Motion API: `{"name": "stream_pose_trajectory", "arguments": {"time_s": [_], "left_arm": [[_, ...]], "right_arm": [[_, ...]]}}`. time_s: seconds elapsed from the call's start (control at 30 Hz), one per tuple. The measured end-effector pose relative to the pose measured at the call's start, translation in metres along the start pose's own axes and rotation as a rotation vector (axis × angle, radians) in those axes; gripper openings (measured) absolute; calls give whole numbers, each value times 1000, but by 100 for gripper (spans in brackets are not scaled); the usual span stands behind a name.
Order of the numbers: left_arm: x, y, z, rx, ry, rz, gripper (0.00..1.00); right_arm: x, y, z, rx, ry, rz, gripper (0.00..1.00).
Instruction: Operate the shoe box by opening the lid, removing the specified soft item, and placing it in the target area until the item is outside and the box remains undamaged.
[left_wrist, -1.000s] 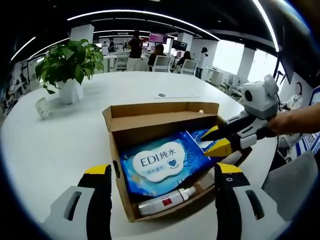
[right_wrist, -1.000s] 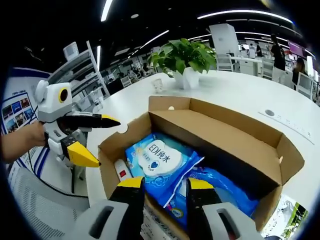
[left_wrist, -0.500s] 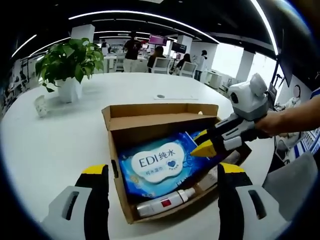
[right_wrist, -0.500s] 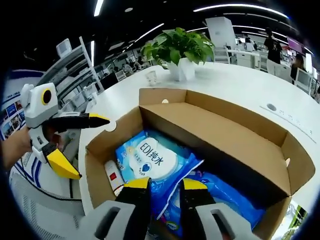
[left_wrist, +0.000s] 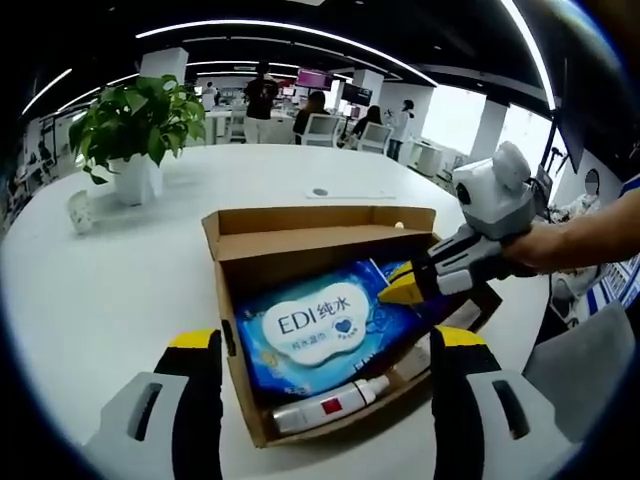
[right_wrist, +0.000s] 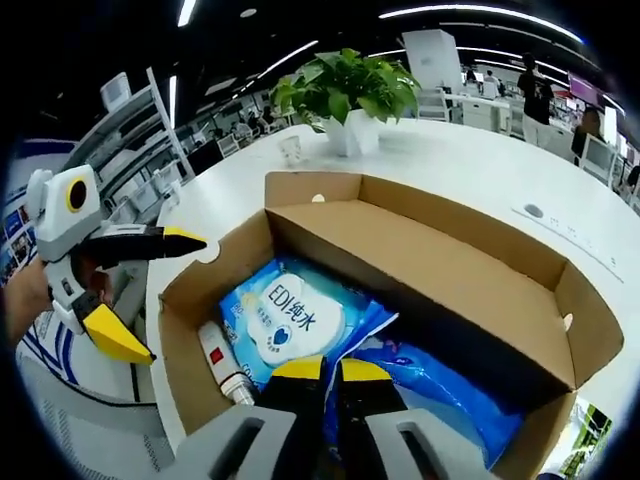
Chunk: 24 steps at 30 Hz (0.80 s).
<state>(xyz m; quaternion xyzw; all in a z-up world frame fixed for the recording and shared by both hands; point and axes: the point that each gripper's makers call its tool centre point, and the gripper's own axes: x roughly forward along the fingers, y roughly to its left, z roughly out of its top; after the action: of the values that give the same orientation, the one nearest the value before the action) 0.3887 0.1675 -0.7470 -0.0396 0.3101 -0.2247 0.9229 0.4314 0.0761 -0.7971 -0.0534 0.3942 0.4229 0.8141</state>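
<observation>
An open cardboard shoe box (left_wrist: 300, 240) (right_wrist: 430, 265) lies on the white table. Inside is a blue wet wipes pack (left_wrist: 315, 325) (right_wrist: 285, 315) with a white "EDI" label, and beside it a white tube (left_wrist: 325, 405) (right_wrist: 220, 365) with a red mark. A second blue pack (right_wrist: 440, 395) lies next to the wipes. My right gripper (right_wrist: 332, 372) (left_wrist: 398, 292) reaches into the box, its jaws drawn together on the wipes pack's edge. My left gripper (left_wrist: 325, 345) (right_wrist: 178, 300) hovers wide open at the box's near end, holding nothing.
A potted plant (left_wrist: 135, 120) (right_wrist: 345, 90) and a small white cup (left_wrist: 82, 213) (right_wrist: 292, 150) stand farther back on the white table (left_wrist: 100, 280). A round port (left_wrist: 322, 190) sits in the tabletop beyond the box. People and chairs are in the background.
My right gripper has sunk lower into the box and its jaws have closed from a clear gap to nearly together on the wipes pack's edge. The left gripper stays open.
</observation>
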Motion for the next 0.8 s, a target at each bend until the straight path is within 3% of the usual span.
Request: {"name": "stream_pose_trajectory", "arguments": {"time_s": [0.47,0.8], "left_arm": [[8,-5,-1,31,41,-3,77],[19,-1,-8,60,121,6,62]], "right_arm": [[-24,-3,11,22,-72,-14,0],[-28,-4,10,22,-92,-19,0]]}}
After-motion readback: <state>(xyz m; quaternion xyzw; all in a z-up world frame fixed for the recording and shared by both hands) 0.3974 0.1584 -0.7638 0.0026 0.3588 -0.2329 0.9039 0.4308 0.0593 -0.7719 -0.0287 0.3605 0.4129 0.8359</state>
